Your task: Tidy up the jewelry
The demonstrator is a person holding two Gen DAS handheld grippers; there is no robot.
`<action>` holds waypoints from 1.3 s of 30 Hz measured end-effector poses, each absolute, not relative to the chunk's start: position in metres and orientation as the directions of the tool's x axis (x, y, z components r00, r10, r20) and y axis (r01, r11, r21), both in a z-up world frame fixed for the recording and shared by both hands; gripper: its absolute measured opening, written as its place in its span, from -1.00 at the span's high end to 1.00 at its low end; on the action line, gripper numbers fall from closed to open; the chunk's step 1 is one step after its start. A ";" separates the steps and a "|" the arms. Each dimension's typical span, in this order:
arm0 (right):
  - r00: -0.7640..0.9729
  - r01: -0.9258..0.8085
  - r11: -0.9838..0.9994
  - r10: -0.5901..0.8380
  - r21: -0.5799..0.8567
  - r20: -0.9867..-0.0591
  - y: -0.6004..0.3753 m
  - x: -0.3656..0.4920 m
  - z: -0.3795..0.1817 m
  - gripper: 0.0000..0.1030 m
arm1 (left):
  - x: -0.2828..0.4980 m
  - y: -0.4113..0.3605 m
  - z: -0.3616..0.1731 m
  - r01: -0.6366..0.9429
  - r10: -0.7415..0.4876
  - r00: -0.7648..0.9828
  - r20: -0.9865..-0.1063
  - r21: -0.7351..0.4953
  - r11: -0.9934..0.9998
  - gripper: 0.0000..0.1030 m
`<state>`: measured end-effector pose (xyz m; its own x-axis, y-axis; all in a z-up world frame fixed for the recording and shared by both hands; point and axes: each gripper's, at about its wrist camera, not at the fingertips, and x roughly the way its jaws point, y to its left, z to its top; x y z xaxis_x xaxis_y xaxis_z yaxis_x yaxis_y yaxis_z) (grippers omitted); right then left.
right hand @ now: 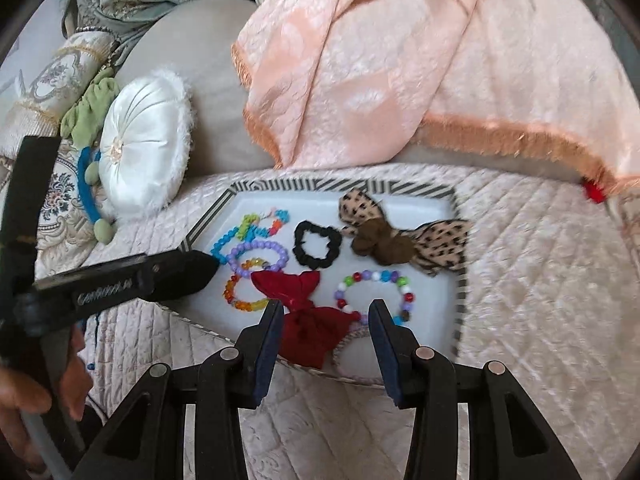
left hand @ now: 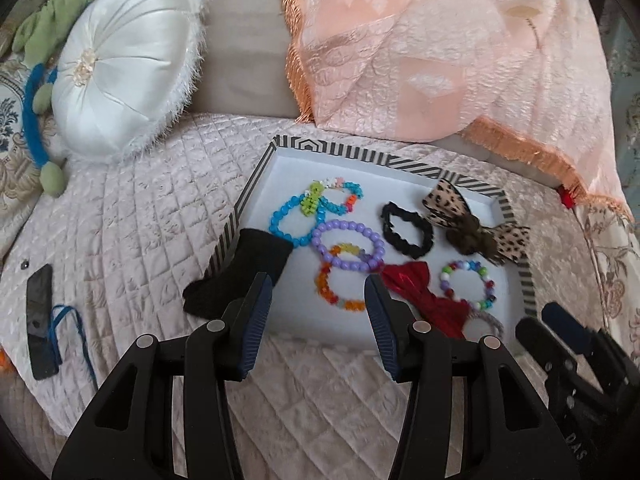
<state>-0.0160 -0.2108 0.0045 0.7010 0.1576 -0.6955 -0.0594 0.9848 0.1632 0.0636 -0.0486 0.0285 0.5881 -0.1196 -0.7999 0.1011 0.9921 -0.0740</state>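
A: Where does the jewelry lie?

B: All in the tray (left hand: 256,172), the white one with the striped rim, on the quilted bed cover (left hand: 132,216). A blue bracelet (left hand: 290,220) touches a purple bracelet (left hand: 348,246), which overlaps an orange bracelet (left hand: 340,284). A black scrunchie (left hand: 408,230) sits mid-tray, a leopard bow (left hand: 476,224) toward the far right, and a red bow (right hand: 308,312) at the near edge beside a multicolour bracelet (right hand: 376,292).

A: And the hand-held grippers?

B: The left hand-held gripper (left hand: 318,312) hovers over the near edge with its jaws wide apart, holding nothing, the orange bracelet showing between them. The right hand-held gripper (right hand: 324,340) is just as wide open and empty, with the red bow between its jaws.

A: Which step is this, then?

B: Hard to settle. The pieces lying gathered in one tray fits a sort that is finished, or a pile waiting to be separated. The tangled bracelets lean me toward the second, but that's only a guess.

A: If a pick follows?

B: The overlapping bracelets would need one lifted clear without dragging its neighbours. The bow is soft and should pinch easily.

A: Anything around it?

B: A black pouch (left hand: 240,276) lies across the tray's left rim, a round white cushion (left hand: 124,68) sits behind to the left, and a peach blanket (left hand: 440,40) behind.
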 end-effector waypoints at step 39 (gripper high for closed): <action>0.764 -0.029 0.990 0.111 0.138 -0.636 -0.198 -0.074 0.043 0.11 | -0.034 -0.060 0.079 0.115 -0.076 0.737 -0.672 0.014 0.993 0.07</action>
